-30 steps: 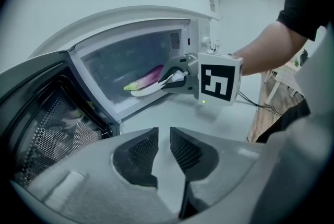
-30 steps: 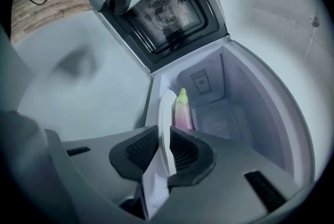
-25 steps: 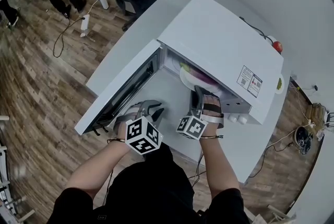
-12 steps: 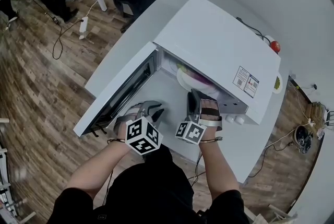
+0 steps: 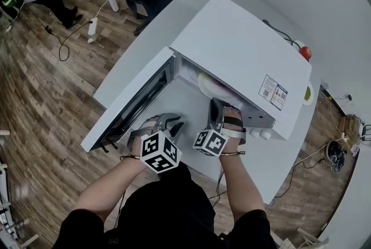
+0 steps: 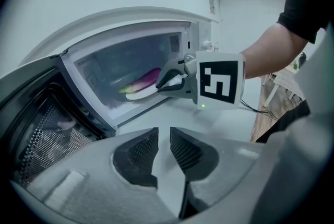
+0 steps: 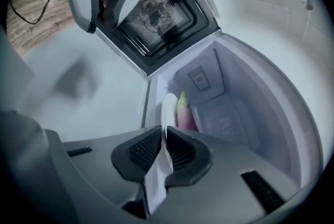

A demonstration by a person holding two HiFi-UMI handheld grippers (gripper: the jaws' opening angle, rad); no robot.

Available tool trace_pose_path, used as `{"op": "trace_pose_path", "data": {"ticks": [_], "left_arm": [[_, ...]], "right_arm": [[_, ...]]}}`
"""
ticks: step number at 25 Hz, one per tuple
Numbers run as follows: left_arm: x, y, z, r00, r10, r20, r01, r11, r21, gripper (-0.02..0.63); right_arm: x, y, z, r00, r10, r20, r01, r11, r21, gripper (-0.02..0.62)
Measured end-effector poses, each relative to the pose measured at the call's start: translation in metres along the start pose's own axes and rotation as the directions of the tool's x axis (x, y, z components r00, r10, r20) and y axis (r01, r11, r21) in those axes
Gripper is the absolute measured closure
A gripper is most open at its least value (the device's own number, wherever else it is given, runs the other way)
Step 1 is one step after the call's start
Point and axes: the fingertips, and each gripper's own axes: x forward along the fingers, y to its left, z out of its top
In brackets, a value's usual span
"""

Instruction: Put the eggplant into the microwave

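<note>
Your right gripper's (image 7: 164,137) two dark ribbed pads are clamped on the near rim of a round white plate (image 7: 168,107). These jaws have just been closing, and the rim sits between them. The task's thing, a long purple eggplant with a pale green stem end (image 7: 183,111), lies on that plate just beyond the fingertips. It does not touch the pads. Plate and eggplant are inside the cavity of the white box-shaped microwave (image 5: 243,50), near its front opening. The rear of the cavity behind them holds nothing else that shows.

Your left gripper's (image 6: 163,137) pads stand a narrow slit apart with nothing between them; only pale tabletop shows through the gap. This gripper hangs low over the white table (image 5: 145,50), in front of the microwave and to the left of your right gripper. It points toward the opening without touching anything.

The microwave's door with the dark mesh window (image 5: 130,107) is swung fully open to your left, beside your left gripper. From the left gripper view, the eggplant lies lengthwise on the plate, its green end pointing toward the door side.
</note>
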Motion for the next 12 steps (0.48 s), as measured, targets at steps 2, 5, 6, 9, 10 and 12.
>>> {"op": "trace_pose_path", "data": {"ticks": [2,5,6,9,10,12], "left_arm": [[0.0,-0.001,0.0,1.0,-0.002,-0.001,0.002,1.0,-0.001,0.531],[0.0,0.0,-0.001,1.0,-0.002,-0.003,0.002,1.0,-0.006,0.531],[0.0,0.001,-0.001,1.0,-0.002,-0.004,0.002,1.0,-0.008,0.531],[0.0,0.005,-0.003,1.0,0.003,-0.007,-0.004,1.0,-0.014,0.531],[0.001,0.006,-0.003,1.0,0.005,-0.009,-0.005,1.0,-0.016,0.531],[0.001,0.008,-0.004,1.0,0.005,-0.011,-0.005,1.0,-0.019,0.531]], "right_arm": [[0.004,-0.002,0.001,1.0,0.001,-0.006,-0.001,1.0,0.01,0.554],[0.009,-0.006,0.003,1.0,0.001,-0.013,0.0,1.0,0.021,0.554],[0.01,-0.007,0.004,1.0,0.0,-0.013,0.0,1.0,0.025,0.554],[0.015,-0.01,0.007,1.0,0.003,-0.014,-0.002,0.999,0.035,0.554],[0.017,-0.01,0.007,1.0,0.005,-0.014,-0.004,0.999,0.039,0.554],[0.02,-0.01,0.008,1.0,0.01,-0.014,-0.009,0.999,0.045,0.554]]}}
